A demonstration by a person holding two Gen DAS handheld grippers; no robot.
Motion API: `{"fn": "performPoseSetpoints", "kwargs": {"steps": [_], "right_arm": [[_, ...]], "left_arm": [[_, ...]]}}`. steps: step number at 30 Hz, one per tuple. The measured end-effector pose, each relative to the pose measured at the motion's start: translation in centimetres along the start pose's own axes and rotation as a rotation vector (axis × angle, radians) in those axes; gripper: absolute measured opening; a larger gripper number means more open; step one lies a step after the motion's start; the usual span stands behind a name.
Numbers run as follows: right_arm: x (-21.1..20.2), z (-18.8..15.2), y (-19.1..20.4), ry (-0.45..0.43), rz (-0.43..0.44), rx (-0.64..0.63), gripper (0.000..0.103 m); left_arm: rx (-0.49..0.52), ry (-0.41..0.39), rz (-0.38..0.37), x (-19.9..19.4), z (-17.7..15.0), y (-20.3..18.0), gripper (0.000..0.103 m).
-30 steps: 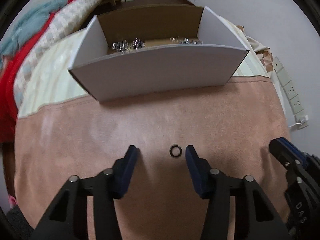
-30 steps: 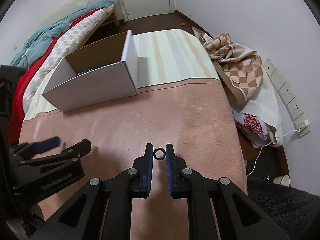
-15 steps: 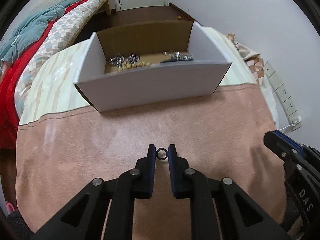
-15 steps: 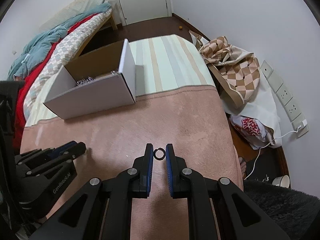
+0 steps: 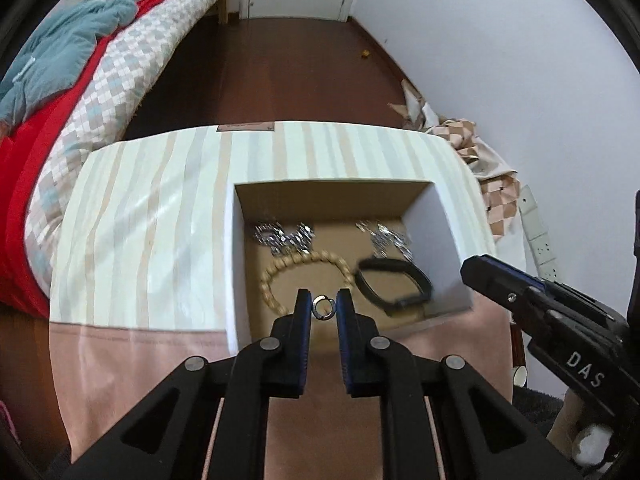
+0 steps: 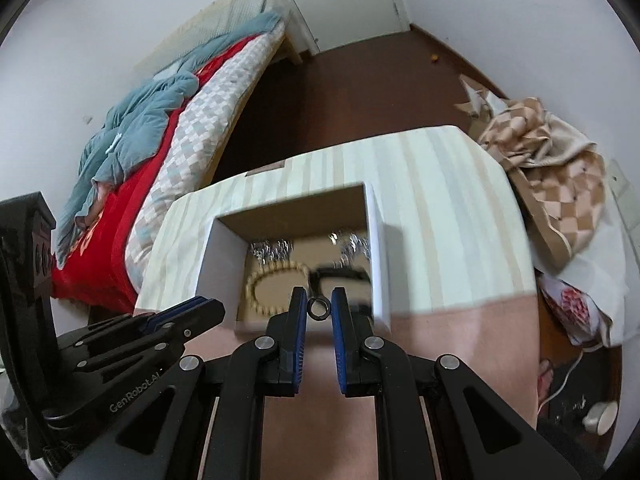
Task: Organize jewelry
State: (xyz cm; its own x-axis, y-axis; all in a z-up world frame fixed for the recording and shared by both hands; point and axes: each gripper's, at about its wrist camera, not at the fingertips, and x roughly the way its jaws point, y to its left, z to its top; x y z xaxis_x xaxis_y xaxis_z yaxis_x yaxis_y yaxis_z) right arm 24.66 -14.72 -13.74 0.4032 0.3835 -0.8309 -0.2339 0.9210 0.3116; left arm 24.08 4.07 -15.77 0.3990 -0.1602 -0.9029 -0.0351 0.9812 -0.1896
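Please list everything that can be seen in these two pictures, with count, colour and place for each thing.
box: 1, white outside, brown inside, open, on the striped cloth
silver jewelry: 2 clusters, silver, at the far end of the box; blurred
bead bracelet: 1, beige, on the box floor
black band: 1, black, on the box floor, right of the beads
small ring: 1, silver, between the left gripper's pads
second ring: 1, dark, between the right gripper's pads
striped cloth: 1, cream
pink cloth: 1, pink, nearest the cameras
bed: 1, red, blue and checked bedding
left gripper: 1, black and blue
right gripper: 1, black and blue
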Motion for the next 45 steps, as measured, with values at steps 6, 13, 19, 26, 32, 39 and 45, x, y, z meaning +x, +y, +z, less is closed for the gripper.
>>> {"fn": "performPoseSetpoints", "kwargs": {"steps": [6, 13, 19, 26, 32, 39, 45], "right_arm": [[4.2, 3.2, -0.3, 0.115, 0.008, -0.02, 0.013], [6.9, 5.1, 0.3, 0.178, 0.025, -0.045, 0.013], [7.9, 5.7, -0.2, 0.222, 0.054, -0.005, 0.018], [6.1, 5.6, -0.8, 0.19, 0.057, 0.025, 0.033], [2.7, 3.8, -0.7, 0.128, -0.054, -0.014, 0.054], [0.3, 0.3, 1.1, 0.084, -0.322, -0.128, 0.1], [-2.8, -1.7, 2.1, 0.048, -0.373, -0.127, 0.102]], "left_arm": [[-0.056, 0.07, -0.005, 1.8, 2.1, 1.3, 0.011], [-0.115, 0.075, -0.001, 1.6, 3.0, 2.0, 0.057], [-0.141, 0.032, 0.037, 0.0, 3.5, 3.1, 0.07], [-0.141, -0.007, 0.112, -1.5, 2.7, 3.9, 0.09], [-0.128, -0.04, 0.169, -2.8, 0.3, 4.3, 0.099], [-0.083, -0.066, 0.248, -4.1, -2.6, 3.1, 0.102], [-0.068, -0.095, 0.245, -7.1, -4.0, 1.8, 0.102]]}}
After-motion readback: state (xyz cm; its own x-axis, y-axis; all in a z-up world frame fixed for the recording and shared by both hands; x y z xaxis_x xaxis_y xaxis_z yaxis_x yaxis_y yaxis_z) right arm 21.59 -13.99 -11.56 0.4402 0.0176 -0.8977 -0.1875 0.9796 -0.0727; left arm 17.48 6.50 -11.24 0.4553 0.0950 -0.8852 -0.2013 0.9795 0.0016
